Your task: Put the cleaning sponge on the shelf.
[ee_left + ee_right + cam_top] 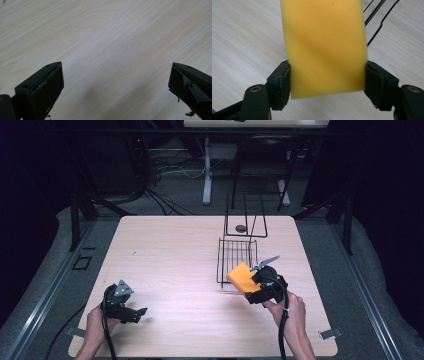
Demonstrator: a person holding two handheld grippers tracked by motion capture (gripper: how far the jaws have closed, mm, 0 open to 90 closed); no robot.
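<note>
A yellow sponge (242, 276) is gripped by my right gripper (254, 285), which is shut on it just above the table at the right. In the right gripper view both pads press the long sides of the sponge (324, 47), which sticks out forward past the right gripper (327, 82). A black wire rack (236, 258) lies on the table just beyond the sponge, and its wires (377, 22) cross the top right corner of that view. My left gripper (142, 312) rests near the front left of the table. Seen from its own camera, the left gripper (116, 82) stands open over bare wood.
The light wooden table (170, 260) has open surface across its left and middle. A taller black wire stand (245, 217) with a small dark round object (241, 228) at its base sits at the back. Metal brackets (330, 333) mark the front edge.
</note>
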